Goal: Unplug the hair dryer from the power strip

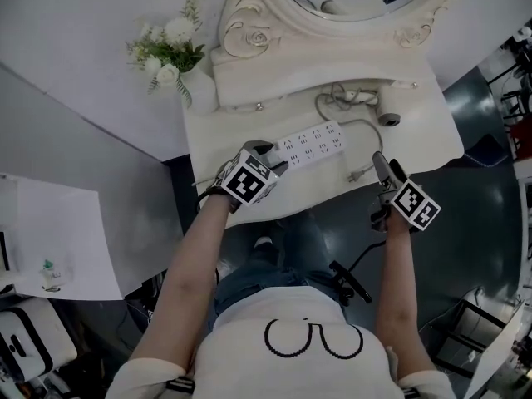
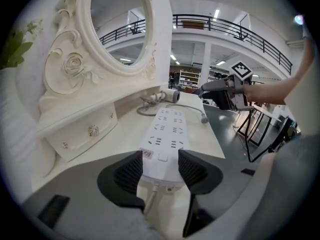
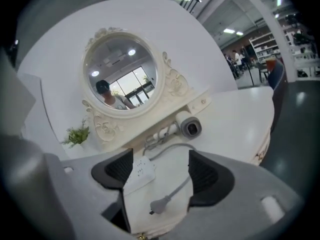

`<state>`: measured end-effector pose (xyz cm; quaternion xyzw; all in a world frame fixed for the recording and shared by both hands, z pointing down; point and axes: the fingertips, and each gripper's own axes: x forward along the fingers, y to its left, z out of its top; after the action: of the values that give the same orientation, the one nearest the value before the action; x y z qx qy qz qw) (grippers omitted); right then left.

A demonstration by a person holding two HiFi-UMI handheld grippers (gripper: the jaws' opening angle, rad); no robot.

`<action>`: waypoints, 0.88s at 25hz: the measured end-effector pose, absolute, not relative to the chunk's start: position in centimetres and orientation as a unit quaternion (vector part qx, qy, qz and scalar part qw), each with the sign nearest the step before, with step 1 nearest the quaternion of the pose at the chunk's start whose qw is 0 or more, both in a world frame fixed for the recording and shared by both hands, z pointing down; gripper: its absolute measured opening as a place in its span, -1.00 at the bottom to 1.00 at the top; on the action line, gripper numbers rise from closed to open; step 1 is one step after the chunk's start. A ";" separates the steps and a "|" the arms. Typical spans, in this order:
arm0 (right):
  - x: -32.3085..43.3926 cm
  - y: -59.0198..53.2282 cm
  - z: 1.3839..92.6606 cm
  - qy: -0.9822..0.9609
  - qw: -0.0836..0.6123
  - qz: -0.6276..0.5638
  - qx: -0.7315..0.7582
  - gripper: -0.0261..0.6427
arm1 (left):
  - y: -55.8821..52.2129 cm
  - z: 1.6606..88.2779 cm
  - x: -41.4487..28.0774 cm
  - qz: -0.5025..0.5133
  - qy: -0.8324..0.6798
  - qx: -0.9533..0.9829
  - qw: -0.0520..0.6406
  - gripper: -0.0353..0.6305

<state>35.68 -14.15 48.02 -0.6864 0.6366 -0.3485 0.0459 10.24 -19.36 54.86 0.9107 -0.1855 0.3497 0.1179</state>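
The white power strip lies on the white dressing table. My left gripper is shut on its near end; in the left gripper view the pads press both sides of the power strip. The hair dryer lies by the mirror base, and its grey cord runs to the plug, which rests loose on the table, out of the strip. My right gripper is open just right of the plug. In the right gripper view the plug lies low between the wide jaws, untouched, beyond it the hair dryer.
An ornate oval mirror stands at the table's back, with a small drawer under it. A vase of white flowers sits at the back left. The table's front edge curves just before my grippers.
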 end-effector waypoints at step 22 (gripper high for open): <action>28.0 -9.8 34.9 0.642 -0.102 -0.053 -0.758 -0.93 | -18.5 38.3 7.3 0.102 -0.273 0.955 0.056 -0.27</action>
<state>27.96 -9.78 34.86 -0.7577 0.6425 -0.0528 -0.1017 7.32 -18.51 38.33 0.9549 -0.2733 0.1017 0.0563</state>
